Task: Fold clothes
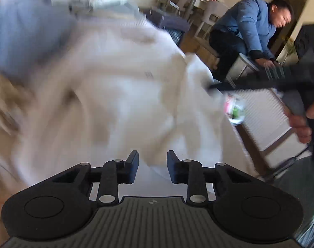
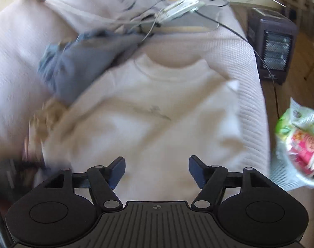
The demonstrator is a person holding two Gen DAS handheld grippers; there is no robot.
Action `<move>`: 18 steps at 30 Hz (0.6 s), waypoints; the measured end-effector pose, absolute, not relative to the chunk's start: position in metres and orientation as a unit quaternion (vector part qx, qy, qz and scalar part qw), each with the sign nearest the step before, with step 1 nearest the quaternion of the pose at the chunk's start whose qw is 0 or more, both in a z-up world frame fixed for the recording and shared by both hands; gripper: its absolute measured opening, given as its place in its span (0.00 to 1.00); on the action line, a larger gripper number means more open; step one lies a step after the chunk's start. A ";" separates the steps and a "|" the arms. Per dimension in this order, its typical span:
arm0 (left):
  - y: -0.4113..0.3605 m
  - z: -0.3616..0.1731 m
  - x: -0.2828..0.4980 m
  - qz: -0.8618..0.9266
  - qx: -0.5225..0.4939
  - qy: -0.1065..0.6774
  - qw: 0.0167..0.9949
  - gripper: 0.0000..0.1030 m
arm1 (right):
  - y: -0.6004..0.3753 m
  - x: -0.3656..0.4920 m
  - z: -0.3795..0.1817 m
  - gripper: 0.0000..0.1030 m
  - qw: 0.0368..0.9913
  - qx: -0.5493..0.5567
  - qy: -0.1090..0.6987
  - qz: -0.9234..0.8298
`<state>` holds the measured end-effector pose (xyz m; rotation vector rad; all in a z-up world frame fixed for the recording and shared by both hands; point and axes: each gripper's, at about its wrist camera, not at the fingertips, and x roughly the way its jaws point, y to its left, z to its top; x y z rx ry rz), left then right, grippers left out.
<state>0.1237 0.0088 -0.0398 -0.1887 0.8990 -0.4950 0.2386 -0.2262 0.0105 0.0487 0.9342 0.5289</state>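
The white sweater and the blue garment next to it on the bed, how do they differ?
The white sweater lies spread out flat with its round neckline showing, while the blue garment sits crumpled in a heap. The sweater covers far more of the bed cover than the blue garment does. The sweater lies directly ahead of the open right gripper; the blue garment is off to its left. Both rest on the bed, neither folded yet.

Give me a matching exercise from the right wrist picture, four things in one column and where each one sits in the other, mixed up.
Things:
1. cream knit sweater
2. blue-grey crumpled garment
3. dark boxy space heater
4. green and pink snack packet

Places:
A. floor, upper right
B. right edge
C. flat on the bed, centre
D. upper left of the sweater

Pairs: 1-C, 2-D, 3-A, 4-B
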 end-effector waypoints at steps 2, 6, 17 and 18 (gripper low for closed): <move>0.002 -0.050 0.126 -0.234 -0.105 0.431 0.865 0.31 | -0.214 0.231 0.008 0.71 0.880 0.047 0.408 0.237; -0.010 -0.060 0.125 -0.245 -0.110 0.417 0.868 0.41 | -0.198 0.206 -0.002 0.79 0.903 -0.076 0.365 0.215; -0.009 -0.035 0.093 -0.211 -0.099 0.364 0.902 0.08 | -0.221 0.228 -0.042 0.79 0.882 -0.043 0.441 0.161; -0.006 -0.031 0.092 -0.202 -0.090 0.363 0.905 0.08 | -0.222 0.227 -0.043 0.79 0.882 -0.041 0.440 0.162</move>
